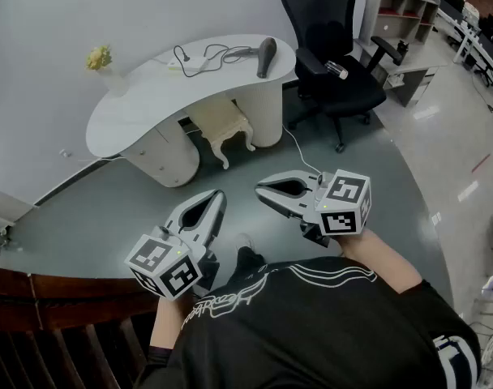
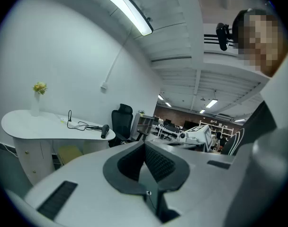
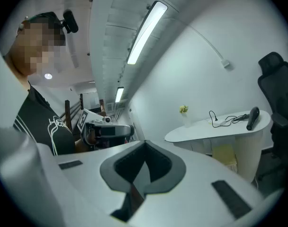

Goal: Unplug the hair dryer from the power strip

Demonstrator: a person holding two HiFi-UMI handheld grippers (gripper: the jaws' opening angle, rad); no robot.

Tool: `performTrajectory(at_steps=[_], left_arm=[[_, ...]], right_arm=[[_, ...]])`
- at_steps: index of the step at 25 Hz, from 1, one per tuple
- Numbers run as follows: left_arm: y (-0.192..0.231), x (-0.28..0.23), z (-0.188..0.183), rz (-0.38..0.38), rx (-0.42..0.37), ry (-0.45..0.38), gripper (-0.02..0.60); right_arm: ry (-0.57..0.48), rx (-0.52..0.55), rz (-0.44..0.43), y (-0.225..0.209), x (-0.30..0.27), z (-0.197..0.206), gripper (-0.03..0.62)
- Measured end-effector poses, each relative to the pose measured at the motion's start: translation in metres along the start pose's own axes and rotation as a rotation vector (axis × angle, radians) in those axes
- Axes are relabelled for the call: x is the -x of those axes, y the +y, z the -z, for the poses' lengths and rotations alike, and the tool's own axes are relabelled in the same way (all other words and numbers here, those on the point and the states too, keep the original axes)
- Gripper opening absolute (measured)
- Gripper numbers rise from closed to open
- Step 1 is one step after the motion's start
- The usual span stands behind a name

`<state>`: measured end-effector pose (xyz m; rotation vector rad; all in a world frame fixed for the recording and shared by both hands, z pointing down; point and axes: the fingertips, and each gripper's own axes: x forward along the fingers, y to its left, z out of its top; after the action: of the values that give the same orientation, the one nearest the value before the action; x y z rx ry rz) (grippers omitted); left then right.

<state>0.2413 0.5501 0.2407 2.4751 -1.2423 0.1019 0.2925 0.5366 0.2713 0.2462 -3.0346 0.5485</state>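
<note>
Far ahead stands a white curved desk (image 1: 133, 112). On it lies the black hair dryer (image 1: 265, 57), its dark cord looping left to a white power strip (image 1: 175, 67). Both grippers hang well short of the desk, over the grey floor, held in front of the person's body. My left gripper (image 1: 220, 194) is shut and holds nothing. My right gripper (image 1: 259, 189) is likewise shut and empty. The left gripper view shows the hair dryer (image 2: 104, 131) and power strip (image 2: 74, 124) small beyond the closed jaws. In the right gripper view the hair dryer (image 3: 252, 118) lies at the desk's right end.
A vase of yellow flowers (image 1: 100, 59) stands at the desk's left end. A cream stool (image 1: 222, 124) sits under the desk and a black office chair (image 1: 332, 63) beside it. A white cable (image 1: 299, 148) runs across the floor. A wooden railing (image 1: 60, 298) is at lower left.
</note>
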Motion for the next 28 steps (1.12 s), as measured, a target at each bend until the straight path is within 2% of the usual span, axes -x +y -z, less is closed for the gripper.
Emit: performTrajectory(at_steps=[6,12,16,22,28], left_arm=[[0.007,-0.001,0.004,0.001,0.012,0.010,0.003],[0.031,0.001,0.010,0.008,0.041,0.012,0.003],[0.050,-0.002,0.011,0.014,0.055,0.021,0.003],[0.094,-0.013,0.013,0.020,0.099,0.049,0.003],[0.161,-0.032,0.012,0.034,0.147,0.087,0.003]], right_arm=[[-0.004,-0.024,-0.001,-0.004,-0.005,0.004,-0.003],[0.005,-0.059,-0.004,-0.009,-0.022,0.012,-0.003],[0.013,-0.061,0.023,-0.021,-0.036,0.013,-0.003],[0.003,-0.058,0.118,-0.060,-0.062,0.011,-0.003],[-0.025,-0.127,0.162,-0.109,-0.107,0.007,-0.003]])
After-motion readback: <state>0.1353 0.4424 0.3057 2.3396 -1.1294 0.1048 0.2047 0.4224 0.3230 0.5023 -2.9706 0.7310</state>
